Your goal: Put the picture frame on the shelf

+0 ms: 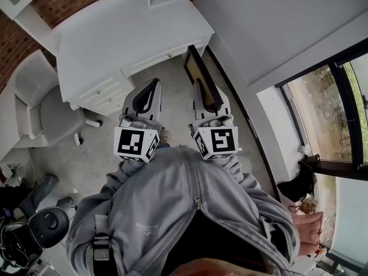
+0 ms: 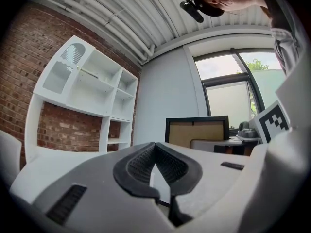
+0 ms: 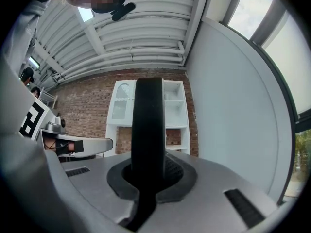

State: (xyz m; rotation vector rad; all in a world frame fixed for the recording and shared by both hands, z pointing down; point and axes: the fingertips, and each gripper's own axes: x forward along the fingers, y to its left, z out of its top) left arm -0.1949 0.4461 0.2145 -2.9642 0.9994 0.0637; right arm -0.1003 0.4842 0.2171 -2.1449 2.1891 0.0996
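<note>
The picture frame [image 1: 202,76], black-edged with a tan back, stands on edge in my right gripper [image 1: 210,99], which is shut on it. In the right gripper view its black edge [image 3: 148,125] rises straight up between the jaws. The left gripper view shows its tan back [image 2: 197,132] off to the right. My left gripper [image 1: 153,86] is held beside it, shut with nothing in it, its pads [image 2: 167,164] meeting at the tip. The white shelf unit [image 2: 92,86] stands ahead against a brick wall, and appears again as the shelf unit [image 3: 172,115] behind the frame.
A white desk with drawers [image 1: 115,45] lies below and ahead of the grippers. A grey office chair [image 1: 49,111] stands at its left. A white wall [image 1: 276,22] and a large window [image 1: 328,114] run along the right, with dark items on the sill [image 1: 296,186].
</note>
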